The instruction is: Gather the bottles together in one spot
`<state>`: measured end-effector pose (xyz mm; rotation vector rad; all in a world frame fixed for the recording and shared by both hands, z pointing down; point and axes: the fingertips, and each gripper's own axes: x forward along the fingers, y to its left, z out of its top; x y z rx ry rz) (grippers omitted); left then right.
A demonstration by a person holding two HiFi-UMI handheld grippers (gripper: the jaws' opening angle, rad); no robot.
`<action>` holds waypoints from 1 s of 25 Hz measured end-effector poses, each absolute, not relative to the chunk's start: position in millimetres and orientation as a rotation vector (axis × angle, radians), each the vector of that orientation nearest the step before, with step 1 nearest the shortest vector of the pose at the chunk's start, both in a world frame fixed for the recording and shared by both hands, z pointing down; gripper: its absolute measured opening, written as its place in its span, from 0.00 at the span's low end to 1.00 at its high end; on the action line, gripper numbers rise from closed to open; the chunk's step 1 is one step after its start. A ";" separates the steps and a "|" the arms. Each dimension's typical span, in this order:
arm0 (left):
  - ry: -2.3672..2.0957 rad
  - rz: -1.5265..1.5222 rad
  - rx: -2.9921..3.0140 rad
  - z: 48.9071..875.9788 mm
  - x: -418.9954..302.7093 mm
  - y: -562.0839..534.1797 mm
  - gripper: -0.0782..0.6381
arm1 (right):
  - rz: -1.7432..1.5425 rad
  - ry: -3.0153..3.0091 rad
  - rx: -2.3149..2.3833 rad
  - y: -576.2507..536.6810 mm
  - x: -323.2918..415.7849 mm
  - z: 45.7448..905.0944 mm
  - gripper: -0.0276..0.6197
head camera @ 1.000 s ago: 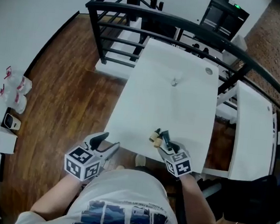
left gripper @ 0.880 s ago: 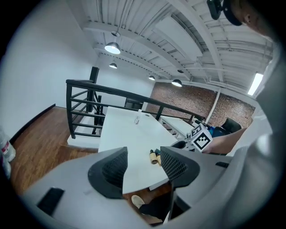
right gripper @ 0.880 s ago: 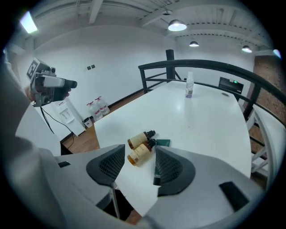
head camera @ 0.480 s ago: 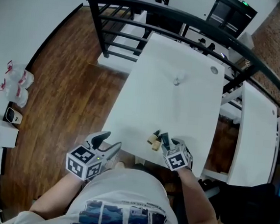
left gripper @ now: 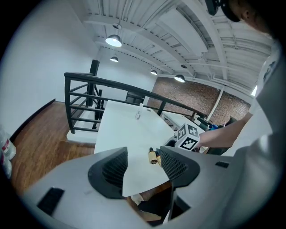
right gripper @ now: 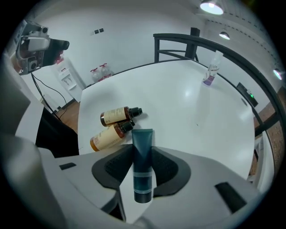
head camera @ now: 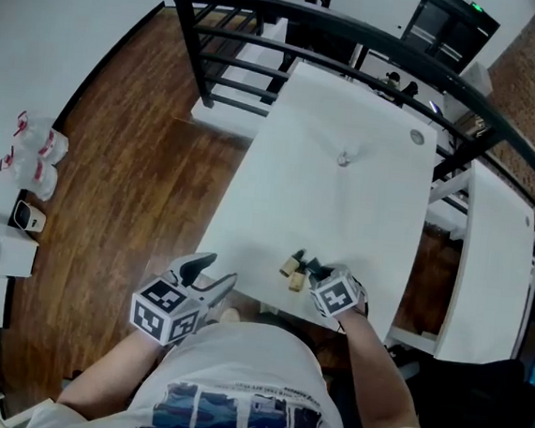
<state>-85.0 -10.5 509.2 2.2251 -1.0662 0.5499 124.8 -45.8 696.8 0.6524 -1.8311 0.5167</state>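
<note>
Bottles: in the head view we count two amber bottles (head camera: 290, 269) lying side by side at the near edge of the white table (head camera: 343, 216), and one clear spray bottle (head camera: 344, 157) upright, well apart at the far end. The right gripper (head camera: 309, 267) sits just beside the amber pair, and the left gripper (head camera: 215, 274) is off the table's near corner. In the left gripper view, the left gripper (left gripper: 143, 162) has its jaws released, with two dark ribbed pads and only the table corner between them. In the right gripper view, the right gripper (right gripper: 143, 156) has just been closing and is clamped on one teal tube (right gripper: 143, 165), flat-bodied and matte with a paler band. Past it the amber pair (right gripper: 111, 127) are round and translucent with black caps and pale labels. The table top is smooth and glossy.
</note>
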 end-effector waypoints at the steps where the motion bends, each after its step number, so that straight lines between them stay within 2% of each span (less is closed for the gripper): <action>1: -1.062 0.551 2.226 510.4 -85.3 -11.7 0.40 | 0.515 -1.839 0.657 -45.6 124.7 697.2 0.24; 8: -1.006 0.565 2.265 509.1 -72.7 -18.1 0.40 | 0.596 -1.913 0.810 -43.7 139.4 674.7 0.24; 13: -0.893 0.581 2.345 506.8 -54.2 -22.6 0.40 | 0.833 -2.160 1.077 -58.1 130.8 608.2 0.24; 19: -0.601 0.603 2.510 503.2 20.9 -14.0 0.40 | 1.168 -2.475 1.385 -76.3 126.1 507.2 0.24; 25: -0.434 0.598 2.690 492.0 91.4 -12.5 0.40 | 1.279 -2.592 1.452 -70.2 104.6 457.7 0.24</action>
